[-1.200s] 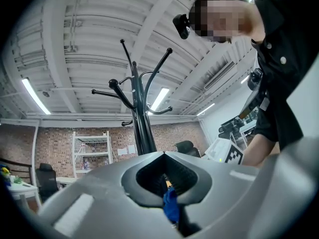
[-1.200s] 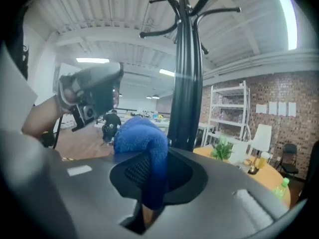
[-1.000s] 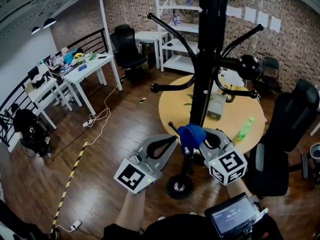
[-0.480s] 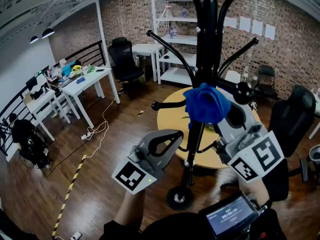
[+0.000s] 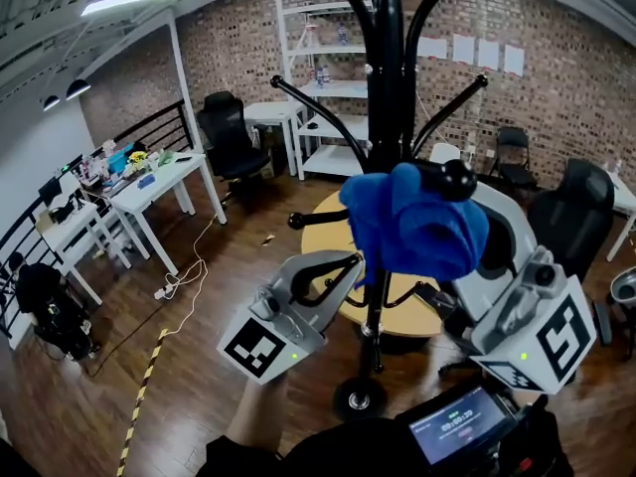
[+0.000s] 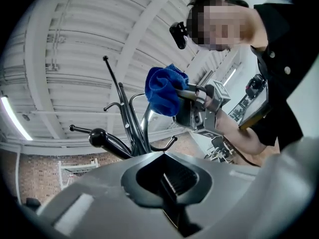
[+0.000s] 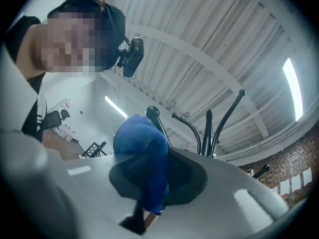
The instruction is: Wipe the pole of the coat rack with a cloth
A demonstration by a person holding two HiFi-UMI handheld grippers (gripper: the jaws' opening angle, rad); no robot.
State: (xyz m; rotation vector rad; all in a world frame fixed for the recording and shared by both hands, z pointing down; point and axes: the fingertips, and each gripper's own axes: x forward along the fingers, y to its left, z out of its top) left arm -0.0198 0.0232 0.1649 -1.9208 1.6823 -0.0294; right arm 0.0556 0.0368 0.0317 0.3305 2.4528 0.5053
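Note:
The black coat rack pole [image 5: 384, 117] rises through the middle of the head view from its round base [image 5: 359, 397], with curved hook arms branching off. My right gripper [image 5: 484, 235] is raised just right of the pole, shut on a bunched blue cloth [image 5: 412, 222] that covers the pole at mid height. In the right gripper view the blue cloth [image 7: 142, 151] fills the shut jaws, and the pole [image 7: 208, 128] stands beyond. My left gripper [image 5: 348, 259] sits lower left of the pole, shut and empty. From the left gripper view, the cloth [image 6: 163, 89] shows above the pole [image 6: 133, 128].
A round wooden table [image 5: 333, 229] stands behind the rack. A black office chair [image 5: 581, 212] is at the right, white desks [image 5: 149, 182] at the left, a white shelf [image 5: 328, 87] by the brick wall. A small screen [image 5: 452, 435] hangs below me. Cables [image 5: 184, 276] lie on the floor.
My right gripper has lifted the blue cloth up along the pole, from low near the base to mid height. The left gripper has stayed roughly in place.

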